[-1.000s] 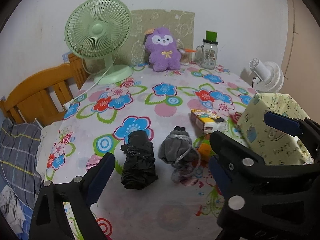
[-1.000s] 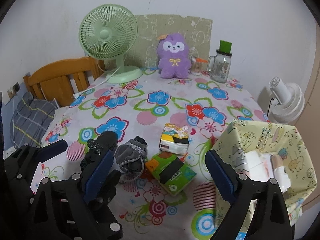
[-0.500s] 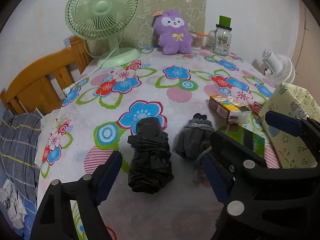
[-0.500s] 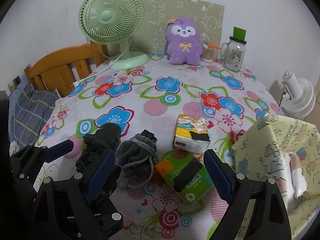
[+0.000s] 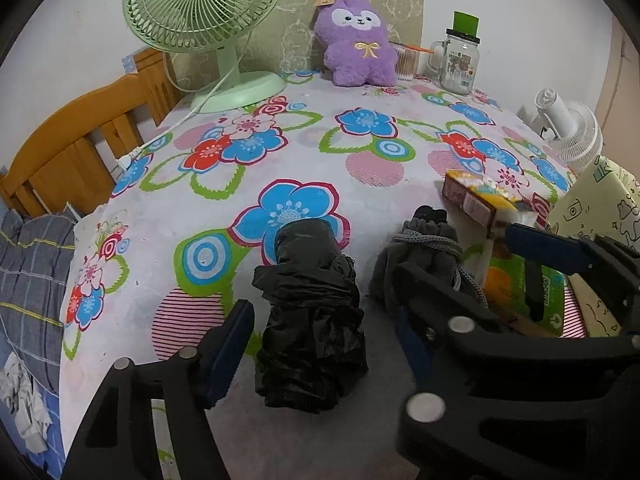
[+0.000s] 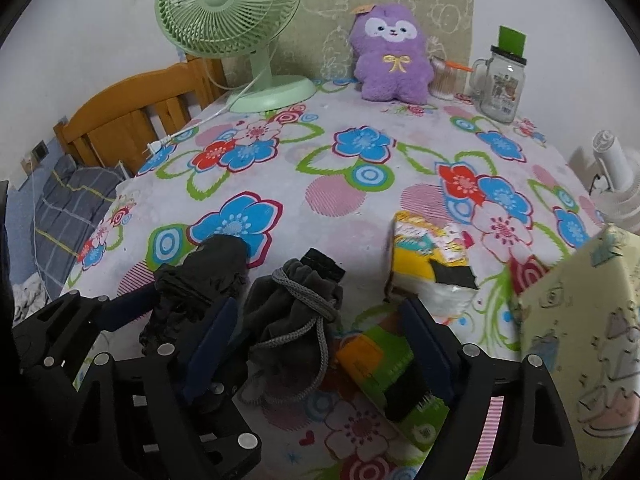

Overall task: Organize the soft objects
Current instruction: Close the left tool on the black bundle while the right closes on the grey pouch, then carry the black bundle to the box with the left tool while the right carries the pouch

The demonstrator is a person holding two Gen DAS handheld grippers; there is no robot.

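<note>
A crumpled black bundle [image 5: 312,316] lies on the flowered tablecloth, between the open fingers of my left gripper [image 5: 324,344]. It also shows in the right wrist view [image 6: 192,288]. A grey drawstring pouch [image 5: 424,260] lies just right of it; in the right wrist view the pouch [image 6: 292,320] sits between the open fingers of my right gripper [image 6: 320,348], next to a green tissue pack [image 6: 396,384]. A yellow tissue pack [image 6: 428,252] lies beyond. Neither gripper holds anything.
A yellow-green fabric box [image 6: 584,344] stands at the right. A green fan [image 5: 208,20], a purple plush [image 5: 356,44] and a glass jar [image 5: 460,64] stand at the back. A wooden bed frame [image 5: 72,144] is at the left, and a white fan [image 5: 568,136] at the right.
Both grippers have moved forward and down toward the table. The black bundle now sits between the left fingers and the grey pouch between the right fingers.
</note>
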